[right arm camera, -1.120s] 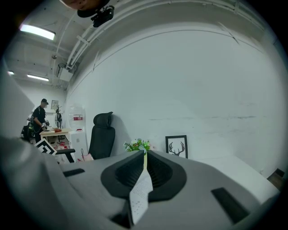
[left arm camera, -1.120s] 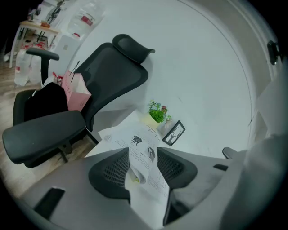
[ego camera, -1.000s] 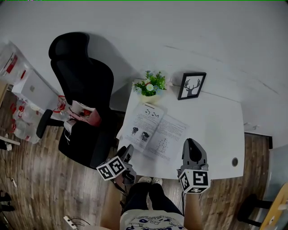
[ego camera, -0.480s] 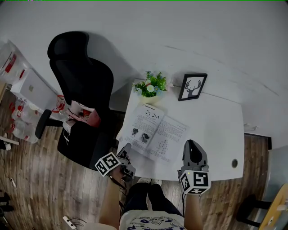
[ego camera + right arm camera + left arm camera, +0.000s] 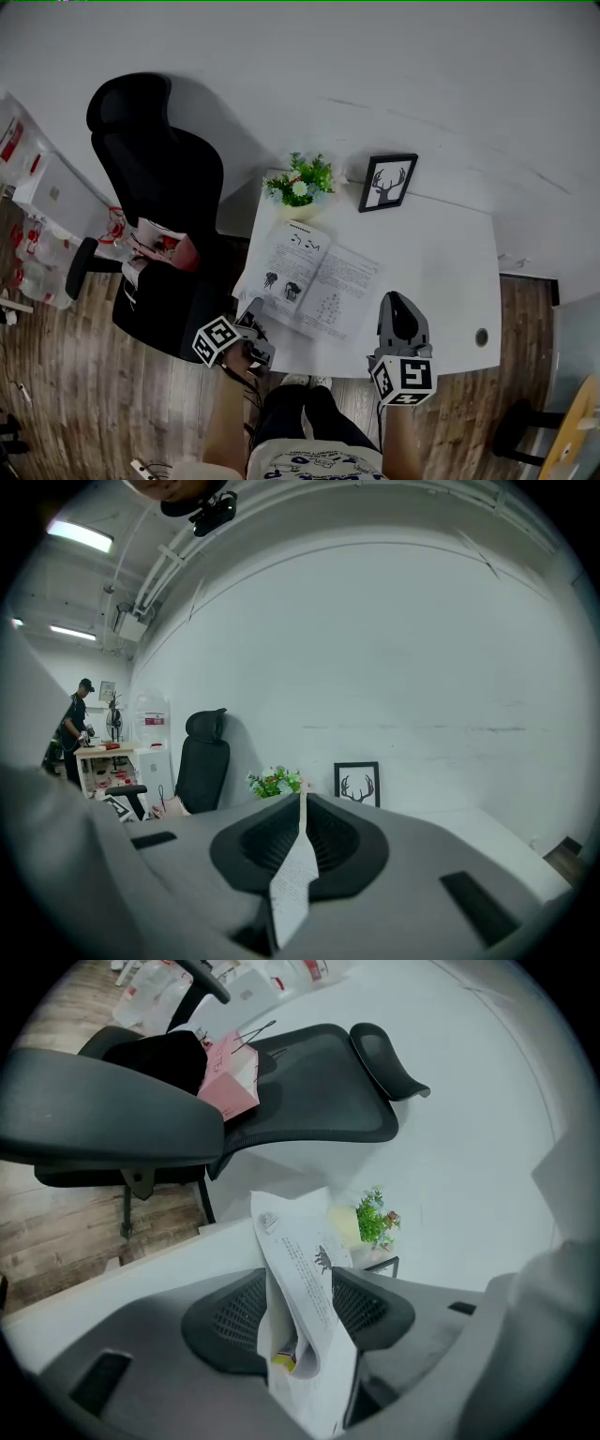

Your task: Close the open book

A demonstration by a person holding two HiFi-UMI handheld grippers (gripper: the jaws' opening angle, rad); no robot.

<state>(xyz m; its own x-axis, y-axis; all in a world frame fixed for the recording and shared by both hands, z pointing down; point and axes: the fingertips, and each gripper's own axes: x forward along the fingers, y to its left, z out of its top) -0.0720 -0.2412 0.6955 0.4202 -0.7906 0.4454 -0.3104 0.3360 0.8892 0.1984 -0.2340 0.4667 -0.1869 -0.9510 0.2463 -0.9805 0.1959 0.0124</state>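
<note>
The open book (image 5: pixel 314 279) lies spread on the white table (image 5: pixel 441 272), near its front left. My left gripper (image 5: pixel 255 317) is at the table's front-left corner, rolled onto its side at the book's lower left edge. In the left gripper view its jaws (image 5: pixel 298 1297) stand apart, and a curled bunch of printed pages (image 5: pixel 302 1265) passes loosely between them. My right gripper (image 5: pixel 398 309) rests over the front edge, just right of the book. Its jaws (image 5: pixel 300 813) are closed on a thin printed sheet (image 5: pixel 292 883) seen edge-on. I cannot tell whether that sheet belongs to the book.
A potted plant (image 5: pixel 300 180) and a framed deer picture (image 5: pixel 386 181) stand at the table's back edge. A black office chair (image 5: pixel 159 216) with a pink bag (image 5: pixel 164 246) on its seat stands left of the table. A cable hole (image 5: pixel 481 337) sits front right.
My left gripper has dropped towards the table's front-left corner and rolled onto its side. The right gripper has stayed put. The book lies as before.
</note>
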